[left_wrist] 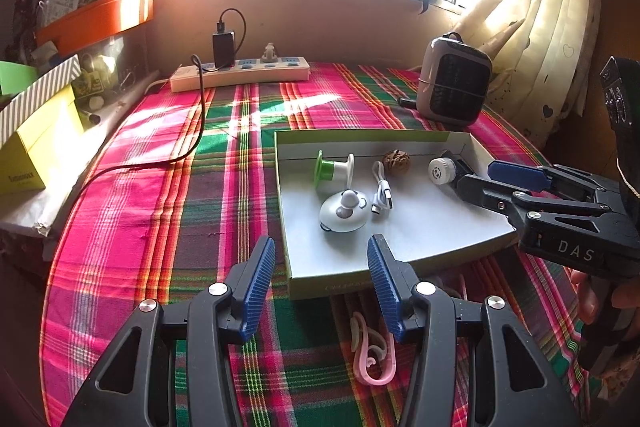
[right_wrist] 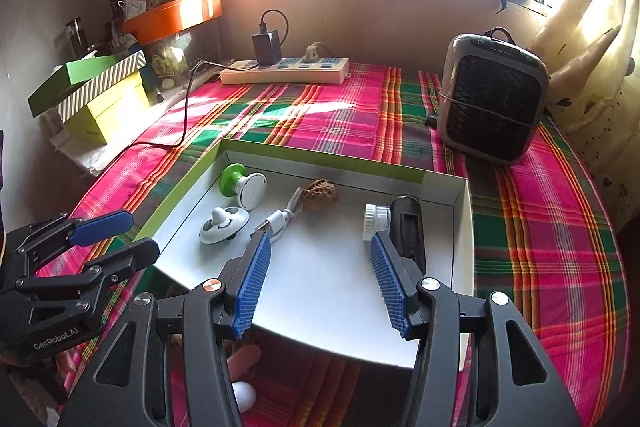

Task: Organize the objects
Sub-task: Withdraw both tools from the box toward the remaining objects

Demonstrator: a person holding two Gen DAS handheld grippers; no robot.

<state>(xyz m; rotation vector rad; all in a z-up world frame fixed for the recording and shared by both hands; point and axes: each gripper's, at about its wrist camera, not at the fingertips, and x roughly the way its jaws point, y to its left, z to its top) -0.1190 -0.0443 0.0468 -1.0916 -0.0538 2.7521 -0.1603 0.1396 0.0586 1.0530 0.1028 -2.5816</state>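
Left gripper (left_wrist: 321,279): blue-padded jaws spread, nothing between them, hovering over the near-left corner of the tray (left_wrist: 304,289). Right gripper (right_wrist: 316,281): jaws likewise apart and empty, poised above the tray's near edge; in the left wrist view it reaches in over the tray's right side.

Tray, shallow cardboard with green outer walls and white floor, is the landmark. Inside it:
- white round gadget (left_wrist: 344,211) with a knob on top, toward the near-left part of the floor.
- green-and-white spool (left_wrist: 334,171), lying on its side at the far-left wall, just behind the round gadget.
- coiled white USB cable (left_wrist: 382,191), mid-floor, just right of the round gadget.
- walnut (left_wrist: 396,162), at the far wall, close behind the cable.
- black device with a white round cap (right_wrist: 400,223), along the right wall; the right gripper's right finger overlaps it in the right wrist view, contact cannot be judged.

Outside the tray:
- pink curved hook-shaped piece (left_wrist: 372,355) on the plaid tablecloth (left_wrist: 160,187), just off the tray's near edge, below the left gripper.
- a small white rounded object (right_wrist: 244,395), also off the near edge, partly hidden by the right gripper; what it is cannot be told.
- small grey fan heater (left_wrist: 454,79) beyond the far-right corner.
- power strip (left_wrist: 240,74) with a black charger plugged in, well beyond the far-left corner, its cable trailing across the cloth.
- stacked boxes (right_wrist: 104,95) far off to the left.
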